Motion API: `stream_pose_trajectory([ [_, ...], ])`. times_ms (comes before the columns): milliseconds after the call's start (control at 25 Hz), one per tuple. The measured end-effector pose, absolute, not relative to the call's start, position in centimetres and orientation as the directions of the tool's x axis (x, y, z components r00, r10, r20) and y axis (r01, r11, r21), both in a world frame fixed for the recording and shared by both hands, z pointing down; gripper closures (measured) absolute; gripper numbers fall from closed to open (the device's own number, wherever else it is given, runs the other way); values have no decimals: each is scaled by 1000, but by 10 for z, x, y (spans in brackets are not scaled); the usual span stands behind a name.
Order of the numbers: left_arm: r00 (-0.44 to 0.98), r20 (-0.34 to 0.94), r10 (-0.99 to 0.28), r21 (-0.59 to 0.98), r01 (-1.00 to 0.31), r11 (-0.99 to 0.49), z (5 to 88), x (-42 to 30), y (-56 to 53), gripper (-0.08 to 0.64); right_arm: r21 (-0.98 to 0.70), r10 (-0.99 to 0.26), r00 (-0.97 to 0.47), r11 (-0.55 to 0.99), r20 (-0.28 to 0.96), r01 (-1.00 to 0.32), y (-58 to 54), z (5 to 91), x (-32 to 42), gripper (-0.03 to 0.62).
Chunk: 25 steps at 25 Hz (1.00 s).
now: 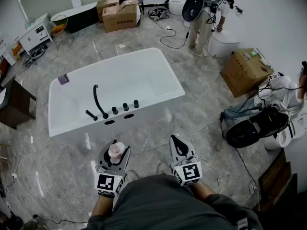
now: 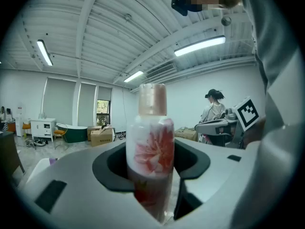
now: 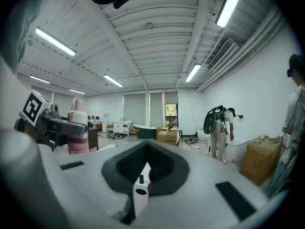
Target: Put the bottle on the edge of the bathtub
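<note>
the left tool (image 1: 116, 147) was clamped on the bottle (image 1: 116, 151), its jaws standing moderately apart with the pads pressed against the bottle's two sides. in the left gripper view the bottle (image 2: 151, 151) stood upright between the jaws. it had a white body with a pink flower print and a pale pink cap on top, and its lower part was sunk in the dark hollow of the pads. the right tool (image 1: 175, 140) held nothing. in the right gripper view its jaws were drawn almost together, leaving only a thin slit at the base of the hollow, through which a bit of white tub showed. both tools were held low in front of the person, side by side but apart, and aimed toward the bathtub (image 1: 158, 91). the bottle was in the air over the grey stone floor (image 1: 57, 162), short of the tub's near side and not touching it. the bathtub was white and rectangular, with a black curved faucet (image 1: 99, 101) and a row of black knobs (image 1: 125, 106) along that near side, and a small purple thing (image 1: 63, 79) on its left rim. beyond the tub, cardboard boxes (image 1: 120, 13) stood on the floor, and a person (image 1: 204, 20) bent over near a white fixture at the far right.
</note>
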<state>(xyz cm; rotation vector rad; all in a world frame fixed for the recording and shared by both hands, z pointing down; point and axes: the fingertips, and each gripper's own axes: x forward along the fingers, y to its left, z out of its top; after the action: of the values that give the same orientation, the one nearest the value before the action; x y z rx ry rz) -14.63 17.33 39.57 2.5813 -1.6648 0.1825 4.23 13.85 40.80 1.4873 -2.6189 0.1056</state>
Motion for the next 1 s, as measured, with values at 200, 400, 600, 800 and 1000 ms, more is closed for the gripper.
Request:
stream_pose_trajectory([
  [200,409,136,-902,3,-911,-412,397,-141,171,333,5,-849,-507,513,147,-858,136,409,47,592],
  [400,412,147,-899,11,-910,-415,401,-141,160,333,-24,-842,-520,522,143,-853,127,410,47,592],
  [600,412,165,-896,17,-910,-415,406,-132,152,333,-38,-841,-517,518,159,-855,125,421,67,592],
  [800,403,180,-897,40,-914,-403,418,-109,135,332,-43,-838,-499,503,222,-863,116,449,112,592],
  [1000,384,170,-908,80,-923,-376,427,-84,113,333,-32,-820,-509,520,260,-854,101,467,152,592],
])
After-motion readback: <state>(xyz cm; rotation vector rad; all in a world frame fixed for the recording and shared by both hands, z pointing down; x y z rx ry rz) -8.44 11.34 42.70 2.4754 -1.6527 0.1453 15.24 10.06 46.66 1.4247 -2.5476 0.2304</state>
